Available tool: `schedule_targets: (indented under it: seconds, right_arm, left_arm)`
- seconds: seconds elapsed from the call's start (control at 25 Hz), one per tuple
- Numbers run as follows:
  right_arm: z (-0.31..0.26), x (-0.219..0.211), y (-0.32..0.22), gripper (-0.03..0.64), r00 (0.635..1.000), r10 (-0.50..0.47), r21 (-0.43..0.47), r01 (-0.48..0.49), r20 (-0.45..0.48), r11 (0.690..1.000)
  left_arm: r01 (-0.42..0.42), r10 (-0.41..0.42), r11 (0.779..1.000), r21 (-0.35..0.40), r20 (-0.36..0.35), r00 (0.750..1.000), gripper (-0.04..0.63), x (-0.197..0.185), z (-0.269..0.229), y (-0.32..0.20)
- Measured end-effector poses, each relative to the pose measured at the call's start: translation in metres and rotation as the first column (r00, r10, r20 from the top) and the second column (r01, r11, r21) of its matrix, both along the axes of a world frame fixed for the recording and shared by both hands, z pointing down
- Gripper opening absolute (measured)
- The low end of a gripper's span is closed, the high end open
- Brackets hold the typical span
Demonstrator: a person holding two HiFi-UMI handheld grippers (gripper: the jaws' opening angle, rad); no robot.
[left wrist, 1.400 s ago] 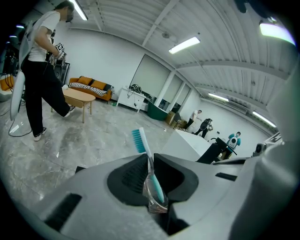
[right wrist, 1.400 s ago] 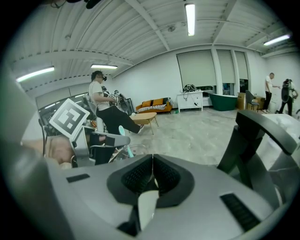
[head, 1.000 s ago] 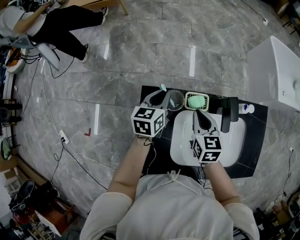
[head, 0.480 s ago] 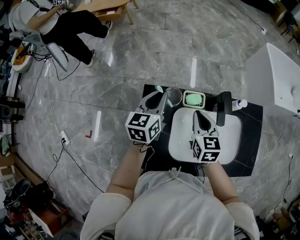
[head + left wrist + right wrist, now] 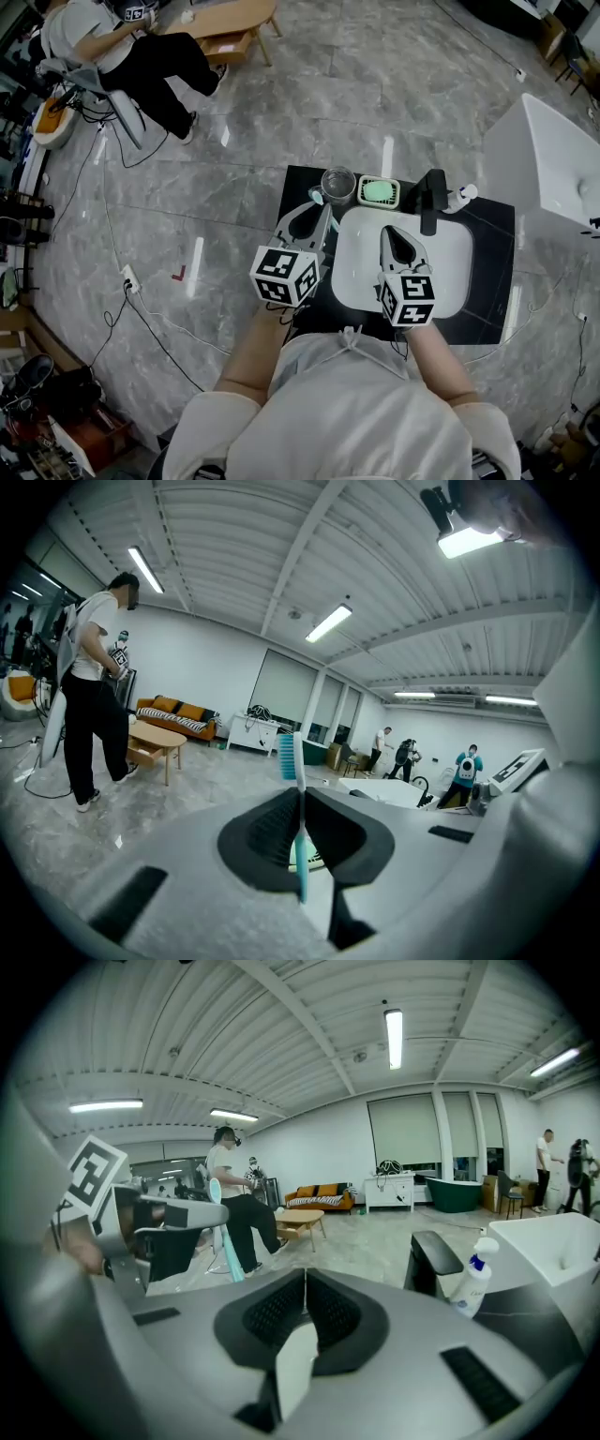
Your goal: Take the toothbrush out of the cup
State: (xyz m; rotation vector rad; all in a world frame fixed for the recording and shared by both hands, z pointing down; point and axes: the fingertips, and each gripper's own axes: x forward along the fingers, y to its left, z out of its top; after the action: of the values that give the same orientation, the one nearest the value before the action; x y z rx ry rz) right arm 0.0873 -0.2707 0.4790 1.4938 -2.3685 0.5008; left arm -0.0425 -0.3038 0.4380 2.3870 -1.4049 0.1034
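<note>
A light teal toothbrush [image 5: 300,846] stands upright, bristles at the top, with my left gripper [image 5: 300,803] shut on its handle. In the head view the toothbrush [image 5: 317,196] is lifted clear of the clear glass cup [image 5: 337,181], which stands at the back of the black counter. There my left gripper [image 5: 314,214] hangs just in front of and left of the cup. My right gripper [image 5: 392,234] hovers over the white basin [image 5: 448,246]. In its own view my right gripper [image 5: 304,1283] is shut with nothing between its pads. That view also catches the toothbrush [image 5: 228,1246] at left.
A green soap dish [image 5: 378,191] sits right of the cup. Behind the basin are a black faucet [image 5: 431,199] and a white bottle [image 5: 461,194]. The black counter [image 5: 492,281] surrounds the basin. A person sits at the far upper left.
Both grippers have drawn back from the counter's rear and risen. The left one has carried the toothbrush up and away from the cup.
</note>
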Motion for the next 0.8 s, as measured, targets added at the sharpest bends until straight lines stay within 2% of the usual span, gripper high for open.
schedule_targets:
  seconds: [0.16, 0.48, 0.8]
  right_arm:
    - [-0.004, 0.002, 0.024, 0.028, 1.0, -0.021, 0.016, 0.021, 0.0, 1.0]
    - [-0.014, 0.004, 0.065, 0.028, 0.997, -0.069, 0.041, 0.068, 0.024, 0.997]
    - [-0.017, 0.013, 0.085, 0.026, 0.997, -0.069, 0.055, 0.068, 0.018, 0.996]
  left_arm:
    - [0.0, 0.0, 1.0, 0.013, 0.019, 1.0, 0.032, 0.012, 0.003, 0.033]
    - [0.004, -0.004, 1.0, 0.009, 0.003, 1.0, 0.031, 0.035, 0.006, 0.091]
    - [-0.002, 0.002, 1.0, 0.007, 0.005, 1.0, 0.031, 0.045, 0.008, 0.114]
